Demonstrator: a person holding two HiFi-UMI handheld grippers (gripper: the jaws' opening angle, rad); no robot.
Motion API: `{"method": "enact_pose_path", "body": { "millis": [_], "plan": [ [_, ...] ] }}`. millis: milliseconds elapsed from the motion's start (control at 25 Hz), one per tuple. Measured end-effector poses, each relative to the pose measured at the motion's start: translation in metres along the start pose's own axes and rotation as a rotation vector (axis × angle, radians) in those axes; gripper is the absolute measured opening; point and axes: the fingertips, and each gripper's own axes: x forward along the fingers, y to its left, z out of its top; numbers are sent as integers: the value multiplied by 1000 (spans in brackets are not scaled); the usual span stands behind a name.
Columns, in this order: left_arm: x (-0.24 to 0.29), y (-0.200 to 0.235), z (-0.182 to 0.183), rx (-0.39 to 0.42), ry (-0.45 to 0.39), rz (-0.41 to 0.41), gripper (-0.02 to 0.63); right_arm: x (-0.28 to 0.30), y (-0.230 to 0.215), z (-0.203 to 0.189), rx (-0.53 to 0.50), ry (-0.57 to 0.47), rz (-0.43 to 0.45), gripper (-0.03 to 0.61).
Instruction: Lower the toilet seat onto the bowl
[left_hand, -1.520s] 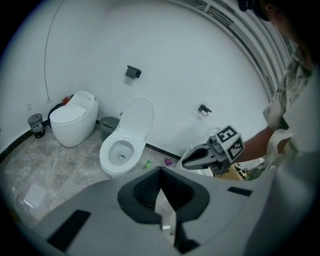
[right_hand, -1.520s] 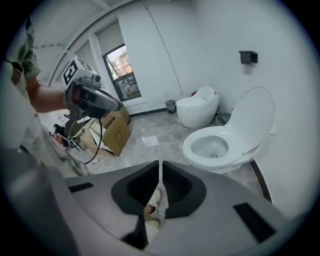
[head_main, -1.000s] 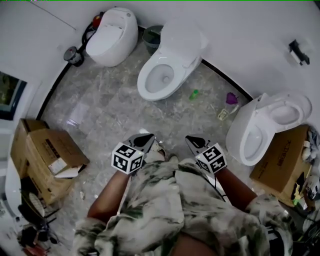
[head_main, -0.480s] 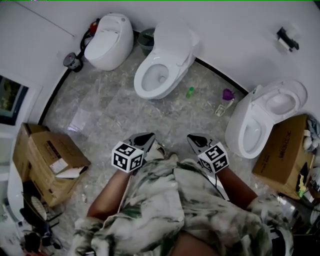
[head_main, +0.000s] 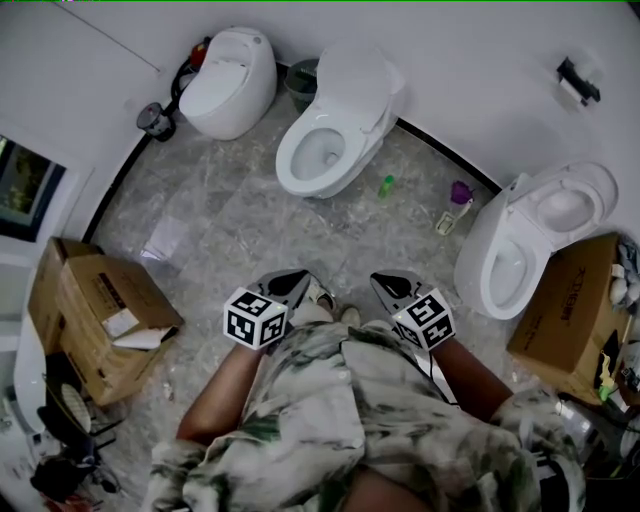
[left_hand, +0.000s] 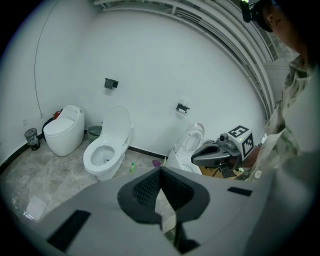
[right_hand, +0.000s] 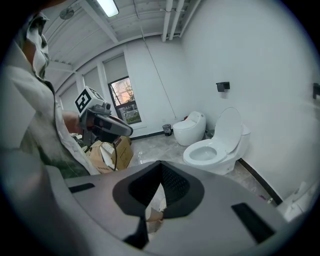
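Observation:
Three white toilets stand along the curved wall. The middle toilet has its lid raised and its ring lying on the bowl. On the right toilet the seat and lid are tipped up. The left toilet is egg-shaped and closed. My left gripper and right gripper are held side by side in front of the person's body. Both are shut and empty, well short of every toilet. Each also shows in the other's view: right gripper, left gripper.
Cardboard boxes sit at the left and behind the right toilet. A green bottle and a purple item lie on the marble floor between the toilets. A dark bin stands by the wall.
Both grippers stay shut and side by side before the body. The toilets shift only slightly in the head view.

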Motion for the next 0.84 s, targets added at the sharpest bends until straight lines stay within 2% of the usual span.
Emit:
{"method": "enact_pose_path", "body": {
  "millis": [440, 840],
  "plan": [
    [-12, 1, -8, -6, 7, 30, 23, 6, 11, -3, -5, -10, 29, 21],
    [-3, -1, -8, 0, 14, 10, 23, 4, 4, -8, -5, 1, 12, 21]
  ]
}}
